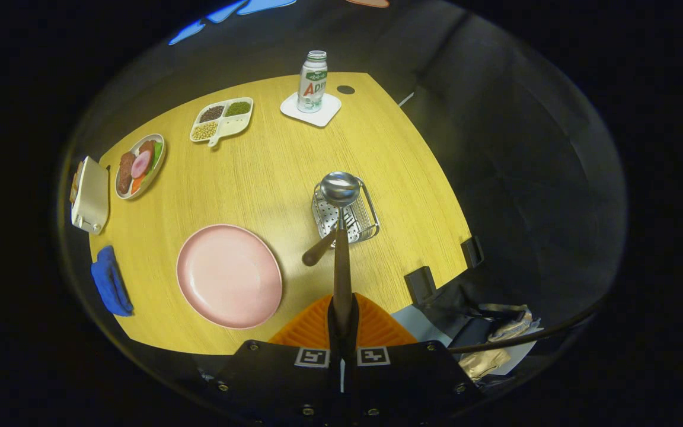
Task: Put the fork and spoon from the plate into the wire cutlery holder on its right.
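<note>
My gripper (341,311) is shut on the brown handle of the spoon (340,237), holding it high above the table. The spoon points forward, and its shiny bowl hangs over the wire cutlery holder (365,222). The fork (319,249) leans in the holder, its brown handle sticking out toward the pink plate (229,276). The plate lies bare to the left of the holder and of my orange fingers (312,329).
Along the far side of the wooden table (282,166) stand a bottle on a white coaster (312,83), a divided tray of beans (223,120) and a dish of food (140,165). A white box (89,196) and a blue cloth (110,281) lie at the left edge. Two black clamps (421,284) grip the right edge.
</note>
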